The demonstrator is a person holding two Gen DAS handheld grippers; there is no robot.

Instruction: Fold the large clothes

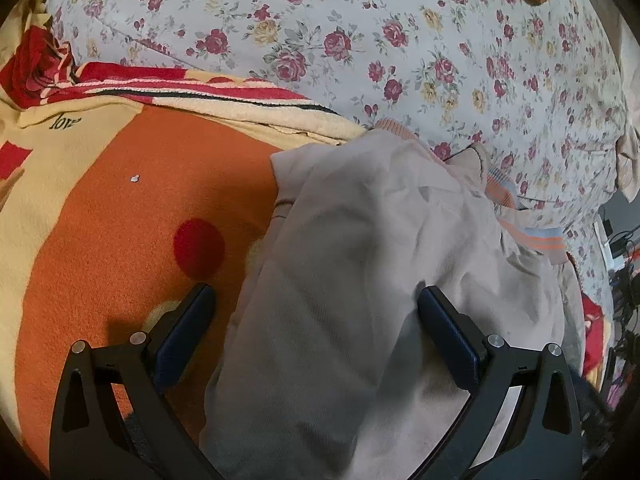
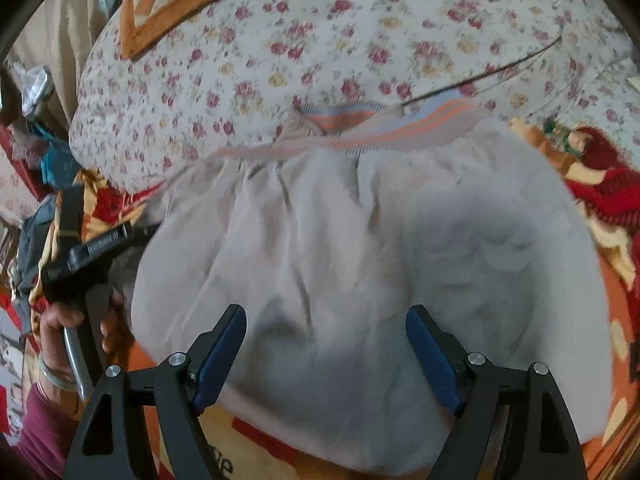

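A: What's the setting?

B: A bed, with a floral quilt [image 1: 400, 48] bunched across the far side and an orange, yellow and red blanket [image 1: 120, 208] spread nearer the cameras. An orange checked cushion [image 2: 180, 4] lies at the top of the quilt in the right wrist view.

A: And the garment to be folded?

B: A pale beige jacket [image 1: 340, 280] with a ribbed hem [image 2: 400, 128] striped orange and light blue. It lies on the blanket, its striped edge up against the quilt. The right wrist view is blurred, so the creases are hard to read there.

A: How does the left gripper [image 1: 316, 300] stand?

B: Jaws spread wide. One finger is over the bare orange blanket, the other over the jacket; the cloth's edge lies between them, but the pads are not pressing on it. It grips nothing.

A: The right gripper [image 2: 326, 320]?

B: Also parted, somewhat less wide, both fingers hovering over the jacket's broad middle. No fabric is pinched.

A: Anything else?

B: At the left edge of the right wrist view, the left hand [image 2: 76, 320], in a maroon sleeve [image 2: 36, 432] with a bangle, grips its gripper's handle beside the jacket.
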